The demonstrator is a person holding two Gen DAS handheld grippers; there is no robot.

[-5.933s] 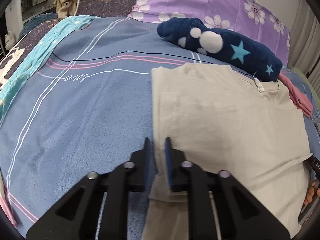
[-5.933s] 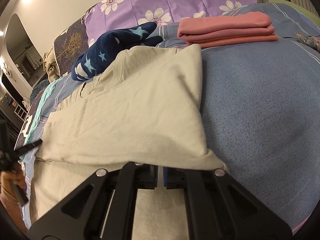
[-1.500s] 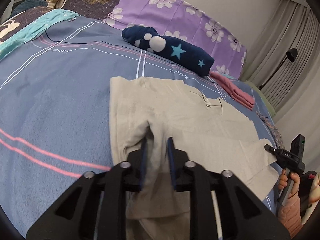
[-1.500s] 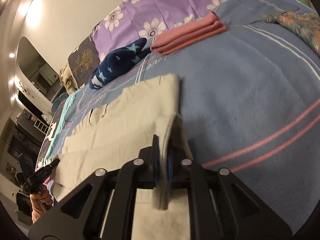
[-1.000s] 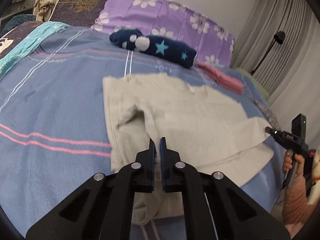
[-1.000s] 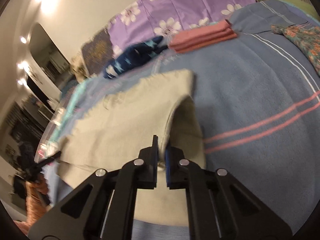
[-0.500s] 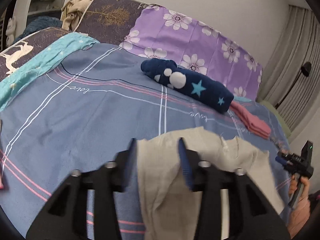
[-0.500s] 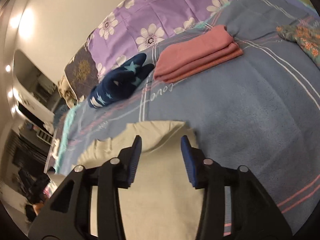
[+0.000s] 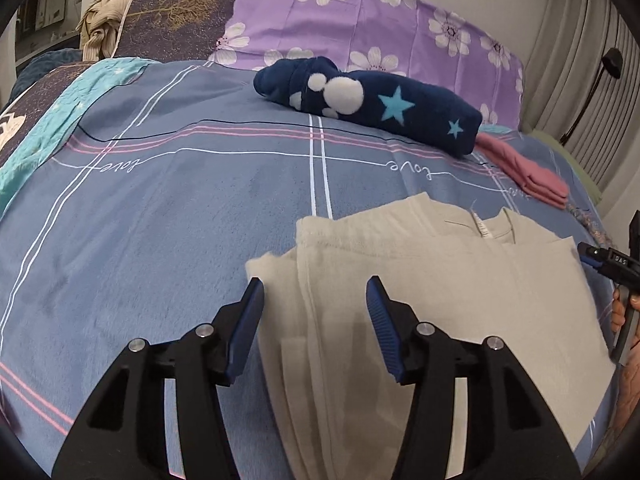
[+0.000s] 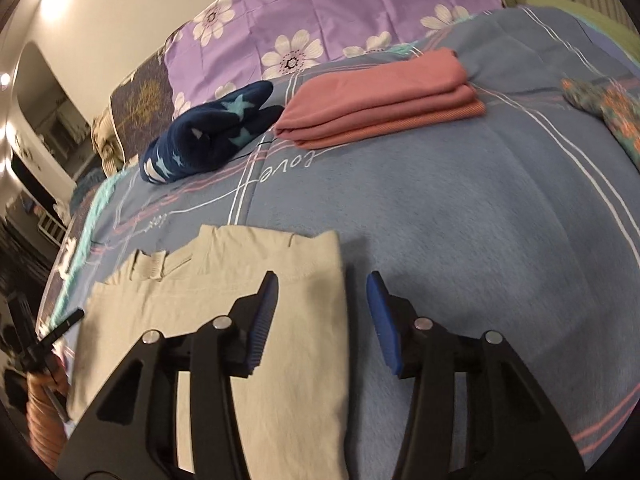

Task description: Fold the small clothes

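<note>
A beige T-shirt lies folded on the blue bedspread, its collar and label toward the pillows. My left gripper is open above the shirt's left edge, and its blue pads stand clear of the layered fabric below them. In the right wrist view the same shirt lies flat. My right gripper hovers over the shirt's right edge with its jaws opening; the left pad is above the cloth, the right pad above bare bedspread. Neither gripper holds anything.
A rolled navy blanket with stars and a stack of folded pink clothes lie beyond the shirt, before purple flowered pillows. A floral cloth sits at the right. A hand shows at the frame's edge.
Both grippers were shut on the shirt's lifted hem a second ago. They carried it toward the collar, then opened, and the shirt now lies folded flat.
</note>
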